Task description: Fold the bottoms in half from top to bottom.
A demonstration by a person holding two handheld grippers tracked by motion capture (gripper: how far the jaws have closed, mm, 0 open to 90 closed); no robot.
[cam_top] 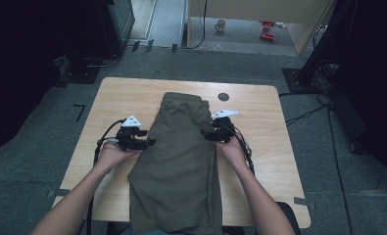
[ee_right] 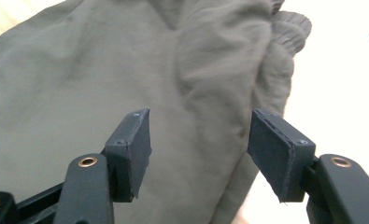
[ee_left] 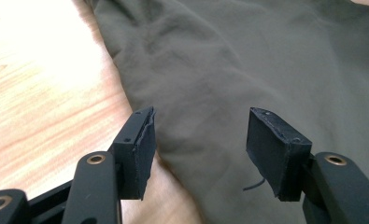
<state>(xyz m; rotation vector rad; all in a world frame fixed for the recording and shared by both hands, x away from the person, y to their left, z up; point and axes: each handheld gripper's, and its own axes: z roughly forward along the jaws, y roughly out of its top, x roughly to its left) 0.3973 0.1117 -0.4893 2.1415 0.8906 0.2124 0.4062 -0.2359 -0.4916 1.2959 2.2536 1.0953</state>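
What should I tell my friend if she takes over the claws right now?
Left claw: open, at the left edge of the olive-green shorts, gripping nothing.
Right claw: open, at the right edge, gripping nothing.
Shorts: lying lengthwise down the middle of the wooden table, waistband at the far end, near end hanging over the table's front edge.
Done: they look already folded into a narrow strip.
Left: probably grip both edges and fold again.

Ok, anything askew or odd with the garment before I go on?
The olive garment overhangs the table's near edge instead of lying fully on it. Its elastic end is bunched. The left gripper and right gripper stand open over its side edges.
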